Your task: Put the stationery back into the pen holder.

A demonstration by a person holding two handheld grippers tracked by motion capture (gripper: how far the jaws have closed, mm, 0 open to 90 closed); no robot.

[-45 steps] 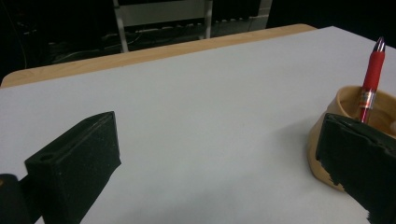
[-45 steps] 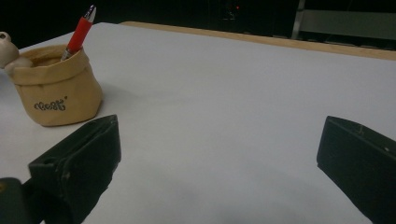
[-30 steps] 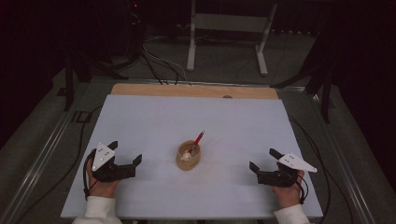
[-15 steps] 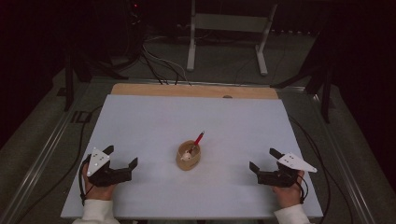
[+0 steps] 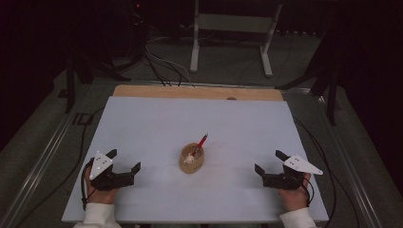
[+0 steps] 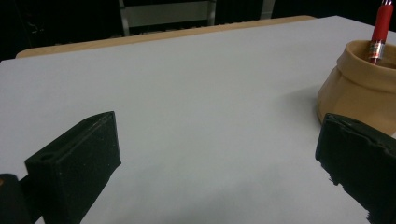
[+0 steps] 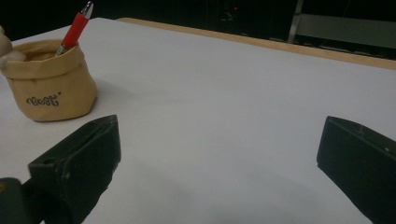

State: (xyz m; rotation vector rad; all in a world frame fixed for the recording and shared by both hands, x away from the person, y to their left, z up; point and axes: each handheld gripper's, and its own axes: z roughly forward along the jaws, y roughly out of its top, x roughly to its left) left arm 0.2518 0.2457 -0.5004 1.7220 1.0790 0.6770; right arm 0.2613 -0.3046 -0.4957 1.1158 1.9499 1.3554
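Tan fabric pouch [image 5: 192, 159] sits upright near the middle of the pale surface [image 5: 199, 118], a bit toward the person's side, rim rolled over. Red pen [image 5: 202, 141] stands in it, tilted, tip end up & leaning toward the far right in the high view. Something small & whitish [image 5: 189, 155] also in the pouch; can't tell what it is. Dark script lettering on the pouch wall, seen in the right gripper view, w/ the pouch [image 7: 47, 86] at upper left there and the pen [image 7: 73, 29] poking out of its rim. In the left gripper view the pouch [image 6: 359, 86] is at the far right, partly behind one jaw, pen [image 6: 379, 28] rising from it. Left tongs [image 5: 124, 161] are at the near left of the surface, well apart from the pouch, released: jaws spread wide w/ nothing between, only bare surface. Right tongs [image 5: 269, 162] at the near right, also well apart from the pouch, likewise released & gripping nothing. Pouch lies roughly between the two. Each is held by a hand, white sleeves at the bottom edge; grey three-cornered plate atop each. Far edge of the surface has a wooden strip [image 5: 199, 92]. Beyond it: dark floor, cables [image 5: 161, 66], a grey metal stand [image 5: 228, 38].
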